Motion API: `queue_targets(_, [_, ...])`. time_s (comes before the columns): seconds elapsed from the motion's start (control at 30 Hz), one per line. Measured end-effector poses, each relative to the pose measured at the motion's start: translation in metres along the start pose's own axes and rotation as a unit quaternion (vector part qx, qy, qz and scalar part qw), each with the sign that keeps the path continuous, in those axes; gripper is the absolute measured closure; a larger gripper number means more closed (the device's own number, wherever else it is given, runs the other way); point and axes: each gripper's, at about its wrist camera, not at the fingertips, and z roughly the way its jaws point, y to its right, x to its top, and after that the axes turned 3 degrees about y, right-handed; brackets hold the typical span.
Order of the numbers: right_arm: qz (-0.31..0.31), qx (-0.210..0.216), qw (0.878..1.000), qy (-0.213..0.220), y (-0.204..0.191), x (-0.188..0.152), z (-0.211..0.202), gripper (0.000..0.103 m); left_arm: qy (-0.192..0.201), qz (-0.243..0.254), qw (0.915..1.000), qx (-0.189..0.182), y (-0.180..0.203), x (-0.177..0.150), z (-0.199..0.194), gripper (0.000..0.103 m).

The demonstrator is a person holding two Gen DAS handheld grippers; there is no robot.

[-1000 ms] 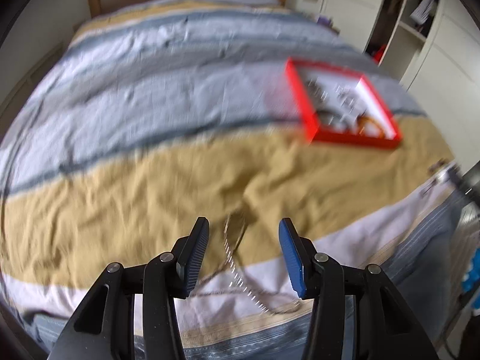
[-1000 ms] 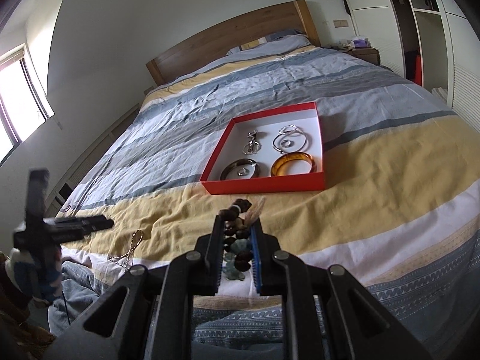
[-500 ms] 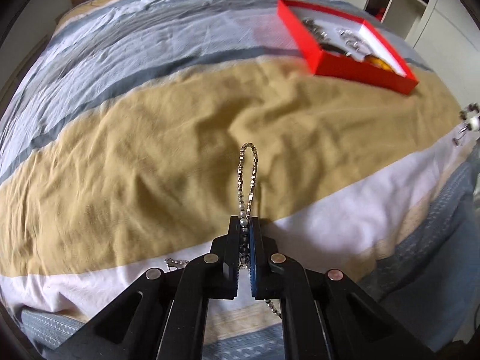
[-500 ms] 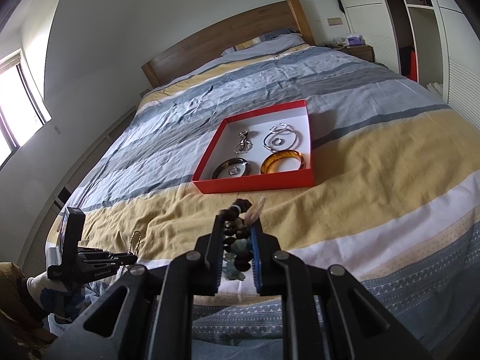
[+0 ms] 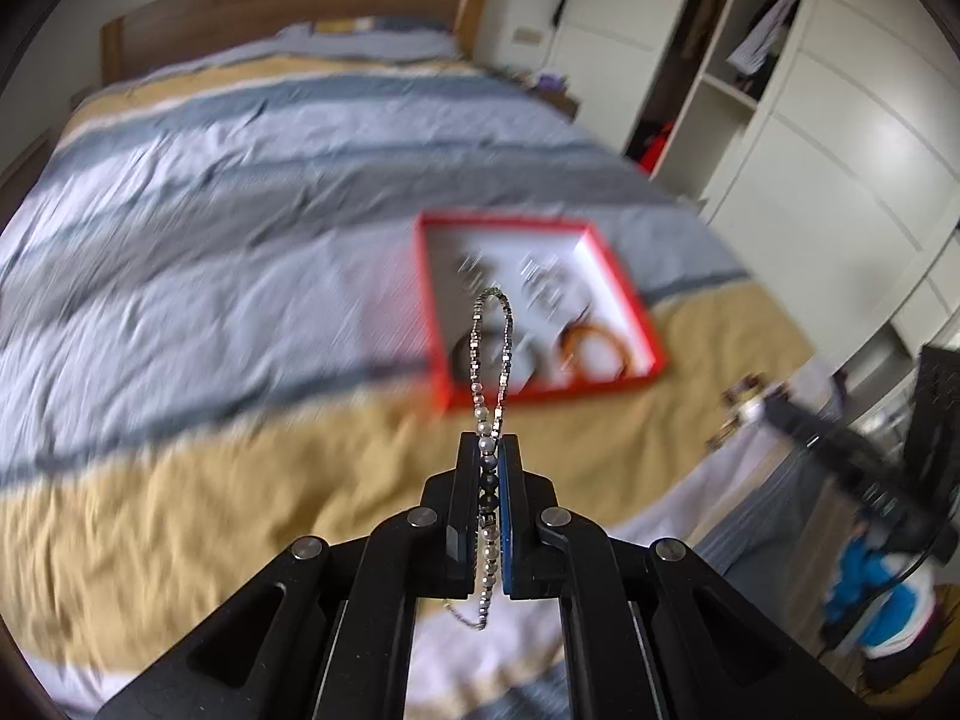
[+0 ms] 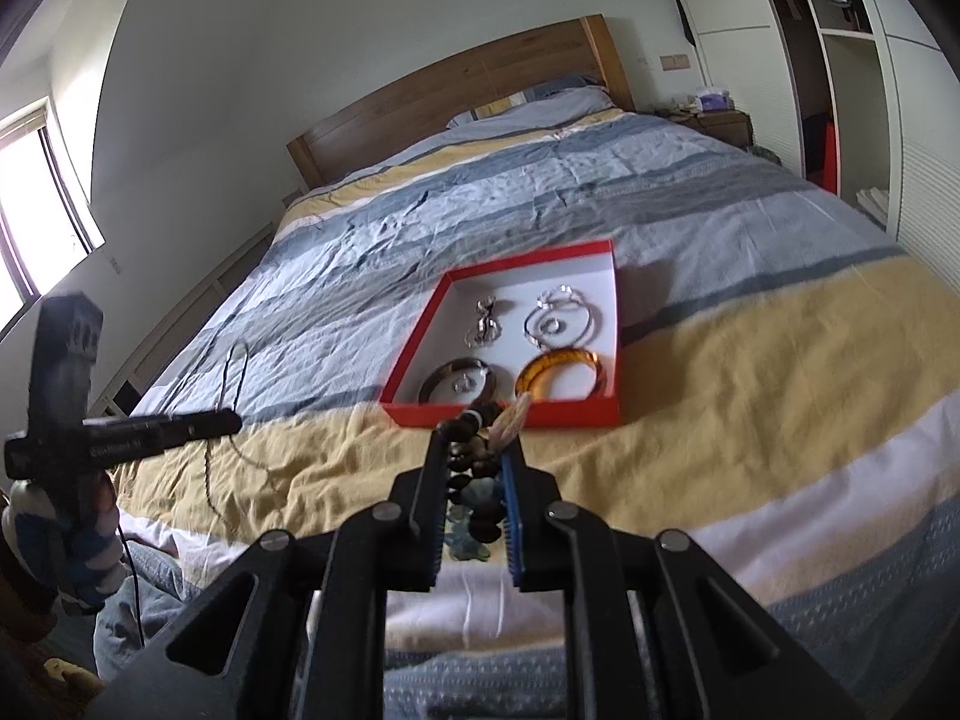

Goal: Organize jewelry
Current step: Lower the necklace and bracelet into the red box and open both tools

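A: Our left gripper (image 5: pixel 489 441) is clenched on the beaded chain (image 5: pixel 492 354); our right gripper (image 6: pixel 474 450) clamps the dark bead bracelet (image 6: pixel 474 468).

B: The red tray (image 6: pixel 414 354) lies at twelve o'clock. We should carry the chain's loose tail clear of the bedspread (image 5: pixel 198 276).

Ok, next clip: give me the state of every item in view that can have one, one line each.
left gripper: shut on the bead chain.
bead chain: pinched, loop sticking up past the gripper tips, tail hanging below.
right gripper: shut on the dark bead bracelet.
dark bead bracelet: clamped, bunched between the pads.
red tray: open-topped, lying flat on the bed.
amber bangle: flat in the tray's near right corner.
wardrobe: one section open.
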Motion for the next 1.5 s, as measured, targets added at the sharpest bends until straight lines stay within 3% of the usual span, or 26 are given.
queue_targets(0.17, [-0.016,-0.003,1.000,0.011,0.000,0.036,0.021,0.088,0.040,0.019,0.9986,-0.029,0.024,0.068,0.019,0.098])
queue_targets(0.3, [-0.019,-0.011,1.000,0.011,0.006,0.061,0.050,0.088,0.066,0.046,0.9963,-0.031,0.040,0.116,0.046,0.098])
queue_targets(0.47, [-0.026,-0.016,1.000,-0.005,0.014,0.077,0.090,0.088,0.070,0.071,0.9949,-0.012,0.044,0.143,0.087,0.098])
queue_targets(0.57, [-0.027,-0.016,0.999,-0.027,0.022,0.073,0.115,0.088,0.042,0.063,0.9970,-0.013,0.035,0.135,0.116,0.098])
queue_targets(0.9, [-0.011,-0.034,0.993,-0.112,0.044,0.035,0.171,0.087,-0.069,0.033,0.9970,0.000,0.003,0.059,0.184,0.098])
queue_targets(0.93, [-0.011,-0.037,0.992,-0.118,0.045,0.032,0.174,0.087,-0.072,0.032,0.9968,0.003,0.001,0.055,0.185,0.097])
queue_targets(1.0, [-0.012,-0.045,0.991,-0.127,0.046,0.029,0.176,0.086,-0.078,0.026,0.9966,0.003,0.000,0.052,0.186,0.087])
queue_targets(1.07, [-0.012,-0.050,0.990,-0.130,0.045,0.028,0.174,0.086,-0.075,0.020,0.9970,0.005,-0.001,0.051,0.182,0.059])
queue_targets(1.1, [-0.012,-0.052,0.990,-0.130,0.045,0.028,0.173,0.086,-0.073,0.019,0.9972,0.005,-0.001,0.051,0.180,0.055])
queue_targets(1.23, [-0.010,-0.061,0.991,-0.122,0.043,0.030,0.159,0.078,-0.067,0.023,0.9975,0.005,0.001,0.053,0.164,0.052])
queue_targets(1.5, [-0.008,-0.080,0.993,-0.089,0.028,0.041,0.112,0.076,-0.026,0.011,0.9995,0.016,-0.002,0.046,0.101,0.050])
